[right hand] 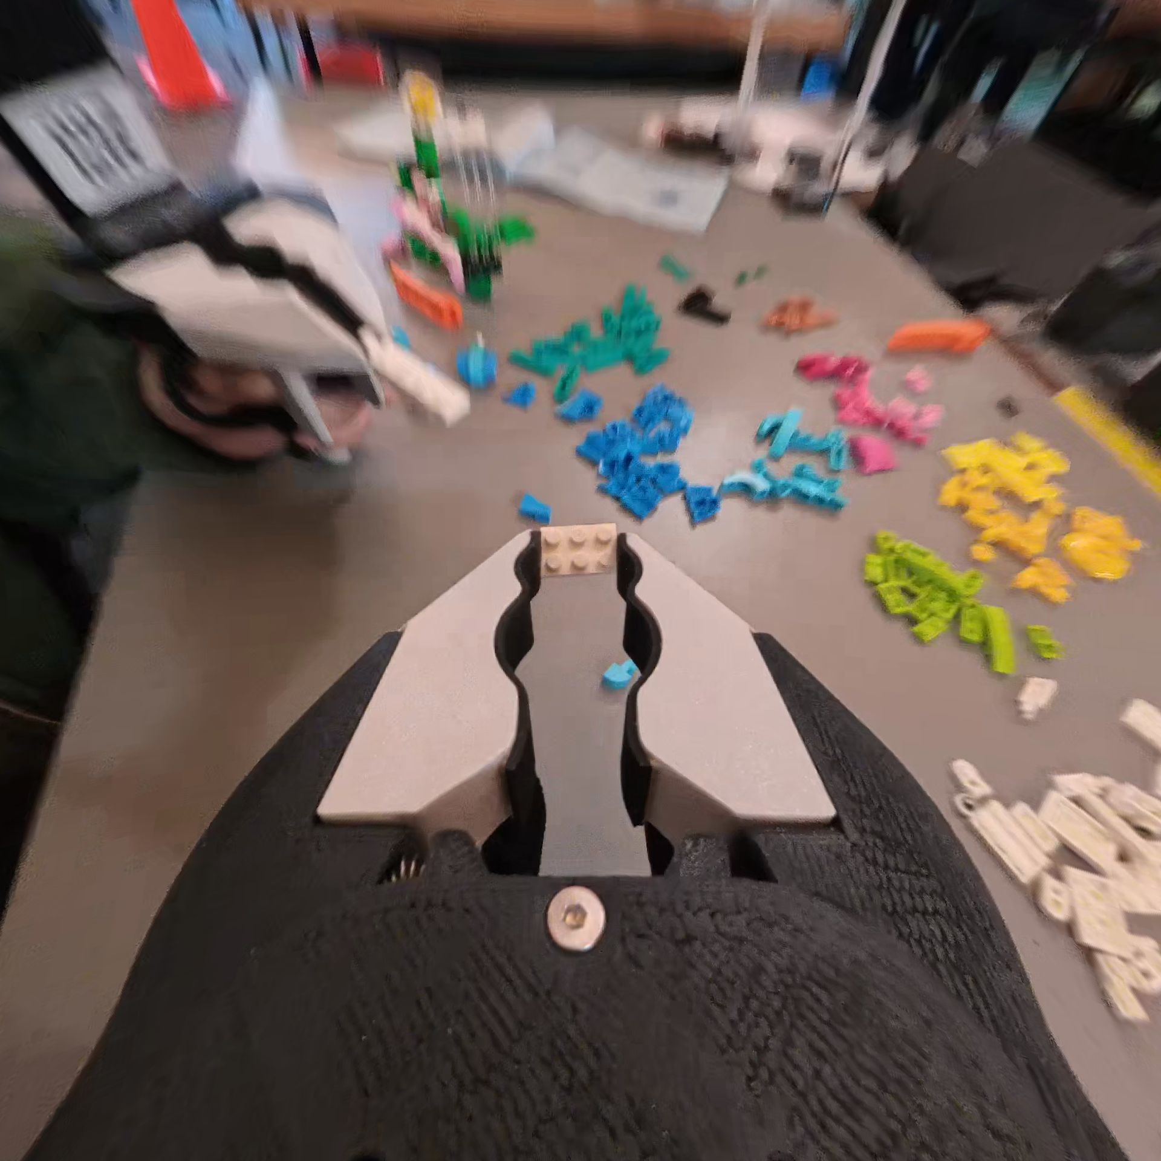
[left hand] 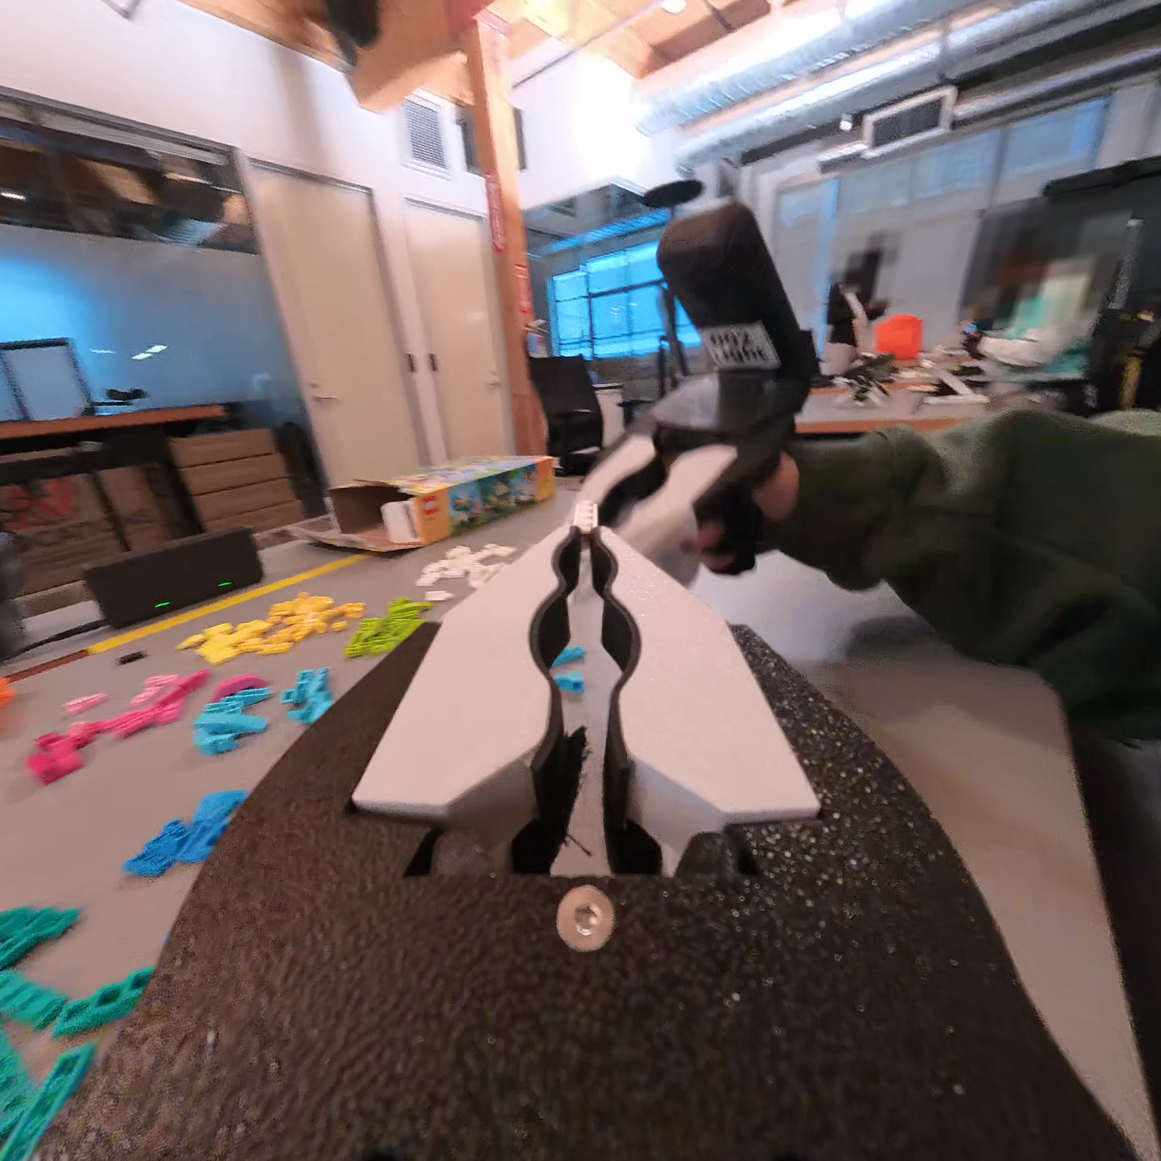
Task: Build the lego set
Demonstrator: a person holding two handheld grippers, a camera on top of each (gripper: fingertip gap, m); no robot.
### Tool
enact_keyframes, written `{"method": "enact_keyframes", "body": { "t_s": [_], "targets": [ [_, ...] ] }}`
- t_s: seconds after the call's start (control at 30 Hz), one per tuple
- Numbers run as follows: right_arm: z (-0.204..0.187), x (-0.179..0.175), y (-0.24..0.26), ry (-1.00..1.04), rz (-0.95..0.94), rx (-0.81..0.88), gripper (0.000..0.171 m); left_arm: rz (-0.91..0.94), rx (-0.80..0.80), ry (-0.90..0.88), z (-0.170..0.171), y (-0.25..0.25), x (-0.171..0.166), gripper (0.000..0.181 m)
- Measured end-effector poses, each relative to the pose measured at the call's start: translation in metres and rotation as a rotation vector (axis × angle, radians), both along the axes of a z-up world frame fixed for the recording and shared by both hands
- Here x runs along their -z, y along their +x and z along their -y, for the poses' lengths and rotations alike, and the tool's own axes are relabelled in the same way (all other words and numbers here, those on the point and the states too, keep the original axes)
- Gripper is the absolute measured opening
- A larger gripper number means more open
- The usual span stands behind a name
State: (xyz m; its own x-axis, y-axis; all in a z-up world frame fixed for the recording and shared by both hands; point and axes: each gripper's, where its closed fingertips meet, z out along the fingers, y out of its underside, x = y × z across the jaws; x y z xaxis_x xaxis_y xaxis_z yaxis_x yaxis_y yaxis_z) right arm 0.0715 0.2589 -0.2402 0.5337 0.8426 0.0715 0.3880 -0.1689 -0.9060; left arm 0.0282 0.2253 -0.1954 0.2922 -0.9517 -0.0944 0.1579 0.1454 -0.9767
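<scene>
two grippers, each pinching a pale lego piece over a sorted table

grey tabletop [right hand: 220,628] is stretching across an office-like room, carrying lego bricks sorted by colour: yellow pile [right hand: 1030,509], lime pile [right hand: 936,590], blue pile [right hand: 641,452], teal pile [right hand: 603,345], pink pile [right hand: 873,402] and white pile [right hand: 1093,861]. a partly built green and pink model [right hand: 452,232] is standing at the far side, blurred. an opened lego box [left hand: 458,496] is lying on its side beyond the piles.

the right gripper [right hand: 579,545] is clamping a tan plate [right hand: 578,550] flat between its fingertips, above the table. the left gripper [left hand: 585,534] is squeezing a thin white piece [left hand: 587,519] edge-on at its tips, its jaws nearly together. a hand [left hand: 763,496] in a green sleeve [left hand: 980,502] is gripping the right gripper's handle.
</scene>
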Motion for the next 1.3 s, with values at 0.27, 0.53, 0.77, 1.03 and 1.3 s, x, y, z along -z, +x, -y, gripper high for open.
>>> {"method": "enact_keyframes", "body": {
  "t_s": [0.27, 0.53, 0.77, 1.03, 1.3],
  "targets": [
    [0.075, -0.053, -0.01, 0.056, -0.105, -0.298, 0.022, -0.08, 0.194, 0.029, 0.032, 0.017, 0.01, 0.0],
    [0.079, -0.035, -0.012, -0.002, 0.081, -0.345, 0.022, -0.076, 0.287, 0.027, 0.045, 0.019, 0.01, 0.0],
    [0.081, -0.034, -0.015, -0.014, 0.109, -0.373, 0.022, -0.065, 0.313, 0.024, 0.049, 0.018, 0.008, 0.0],
    [0.083, -0.034, -0.016, -0.005, 0.112, -0.392, 0.022, -0.048, 0.321, 0.026, 0.05, 0.017, 0.006, 0.0],
    [0.081, -0.037, -0.018, 0.004, 0.103, -0.39, 0.022, -0.017, 0.316, 0.018, 0.048, 0.014, 0.002, 0.0]
  ]
}}
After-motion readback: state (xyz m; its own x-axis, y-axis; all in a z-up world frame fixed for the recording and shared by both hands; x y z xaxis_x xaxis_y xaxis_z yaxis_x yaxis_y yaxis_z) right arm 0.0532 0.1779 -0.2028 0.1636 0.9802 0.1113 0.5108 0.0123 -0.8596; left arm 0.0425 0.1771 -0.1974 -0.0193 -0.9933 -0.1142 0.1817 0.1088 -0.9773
